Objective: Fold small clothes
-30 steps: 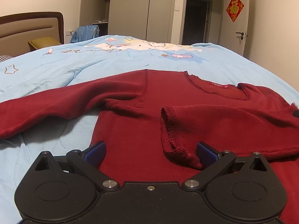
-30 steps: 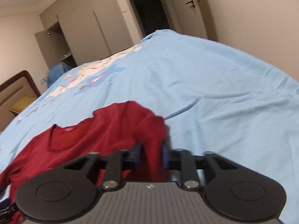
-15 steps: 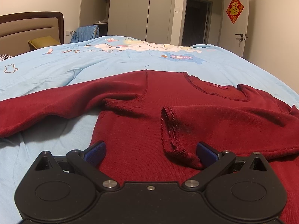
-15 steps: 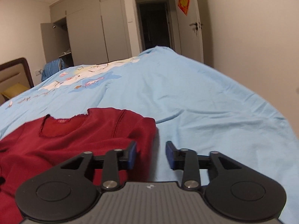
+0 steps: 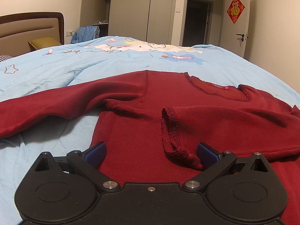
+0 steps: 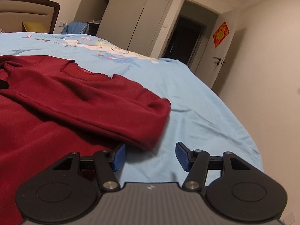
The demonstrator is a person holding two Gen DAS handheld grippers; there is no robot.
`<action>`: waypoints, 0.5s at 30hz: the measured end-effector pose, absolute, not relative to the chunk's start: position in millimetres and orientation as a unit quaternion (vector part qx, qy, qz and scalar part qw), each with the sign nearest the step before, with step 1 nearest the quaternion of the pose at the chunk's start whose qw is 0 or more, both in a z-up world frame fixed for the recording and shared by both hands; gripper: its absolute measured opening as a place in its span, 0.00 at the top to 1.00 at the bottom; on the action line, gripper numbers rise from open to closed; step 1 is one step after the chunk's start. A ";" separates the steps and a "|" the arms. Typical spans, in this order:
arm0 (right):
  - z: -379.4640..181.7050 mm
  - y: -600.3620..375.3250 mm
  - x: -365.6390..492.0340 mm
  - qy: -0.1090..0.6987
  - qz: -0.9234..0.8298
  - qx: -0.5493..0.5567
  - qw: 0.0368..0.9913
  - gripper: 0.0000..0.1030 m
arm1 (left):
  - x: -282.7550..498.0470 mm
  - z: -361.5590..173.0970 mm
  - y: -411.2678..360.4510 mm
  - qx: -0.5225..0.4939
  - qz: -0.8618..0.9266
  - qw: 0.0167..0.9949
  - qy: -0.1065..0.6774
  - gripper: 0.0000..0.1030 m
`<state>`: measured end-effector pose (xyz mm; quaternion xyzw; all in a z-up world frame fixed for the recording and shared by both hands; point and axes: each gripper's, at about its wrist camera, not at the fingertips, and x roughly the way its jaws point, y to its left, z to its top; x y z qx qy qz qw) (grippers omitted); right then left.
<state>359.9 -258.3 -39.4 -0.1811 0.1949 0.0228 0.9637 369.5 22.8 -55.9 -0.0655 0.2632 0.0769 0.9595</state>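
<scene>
A dark red long-sleeved top (image 5: 131, 131) lies flat on the light blue bed cover (image 5: 93, 61). One sleeve is folded across the chest, its cuff (image 5: 170, 131) just ahead of my left gripper (image 5: 151, 152), which is open above the cloth and holds nothing. The other sleeve (image 5: 46, 106) stretches out to the left. In the right wrist view the folded shoulder of the red top (image 6: 112, 110) ends just in front of my right gripper (image 6: 150, 156), which is open over the bed cover (image 6: 196, 112) with nothing between its fingers.
A padded headboard (image 5: 31, 26) stands at the far left with a yellow cushion (image 5: 45, 42) beside it. Beyond the bed are grey wardrobe doors (image 5: 142, 9), a blue garment (image 5: 85, 33), a dark doorway (image 5: 196, 22) and a white door (image 5: 236, 18). The bed's right edge (image 6: 243, 123) drops away.
My right gripper let go of the folded shoulder, opened wide and drew back, turning left. The left gripper stayed open and still.
</scene>
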 end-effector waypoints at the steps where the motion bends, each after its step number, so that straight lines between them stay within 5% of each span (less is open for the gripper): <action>1: -39.4 -255.2 363.0 0.191 0.019 -0.182 0.964 0.44 | 369.5 -55.9 22.8 -0.065 0.077 0.959 0.263 0.00; 5: -39.0 -249.7 366.4 0.185 -0.004 -0.178 0.967 0.86 | 369.5 -55.9 22.8 -0.066 0.077 0.959 0.263 0.00; 6: -39.4 -250.4 364.0 0.179 -0.010 -0.177 0.968 0.89 | 369.4 -55.9 22.8 -0.066 0.077 0.960 0.263 0.00; 15: -46.6 -256.6 362.9 0.195 -0.013 -0.163 0.967 0.94 | 369.5 -56.1 22.9 -0.065 0.077 0.960 0.263 0.00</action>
